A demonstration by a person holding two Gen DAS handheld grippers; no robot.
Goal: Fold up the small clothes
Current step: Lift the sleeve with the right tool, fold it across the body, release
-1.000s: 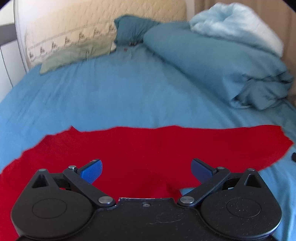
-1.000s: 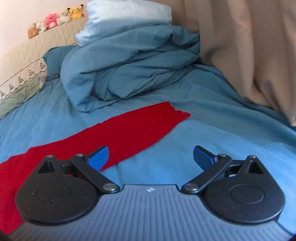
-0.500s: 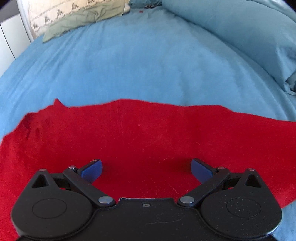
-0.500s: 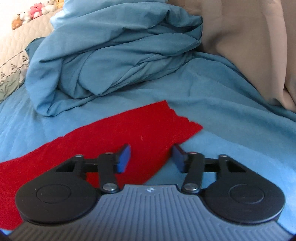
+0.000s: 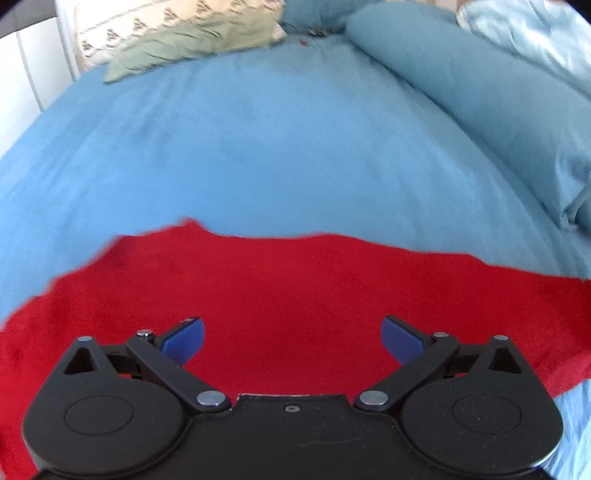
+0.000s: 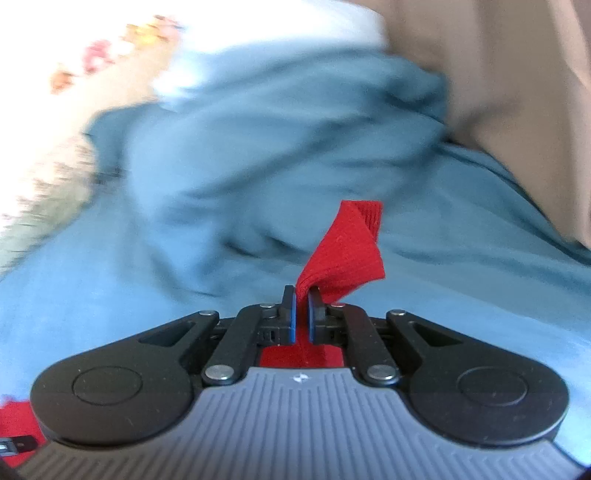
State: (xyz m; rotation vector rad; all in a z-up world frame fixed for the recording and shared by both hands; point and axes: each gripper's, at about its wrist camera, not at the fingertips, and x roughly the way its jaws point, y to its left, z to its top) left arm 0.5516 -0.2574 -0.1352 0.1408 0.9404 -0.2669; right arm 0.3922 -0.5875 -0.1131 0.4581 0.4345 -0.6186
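Note:
A red cloth lies spread flat on the blue bed sheet. My left gripper hovers over its near part, open, with its blue pads wide apart and nothing pinched between them. In the right wrist view my right gripper is shut on a corner of the red cloth. That corner sticks up in a folded flap past the fingertips, lifted off the sheet. More red shows under the gripper body and at the lower left.
A bunched blue duvet lies at the right of the bed, also ahead of the right gripper. A green pillow and a patterned headboard are at the far end. A beige curtain hangs at the right.
My right gripper closed on the cloth's corner and rose with it; the view is now blurred. My left gripper slid over the red cloth and stayed open.

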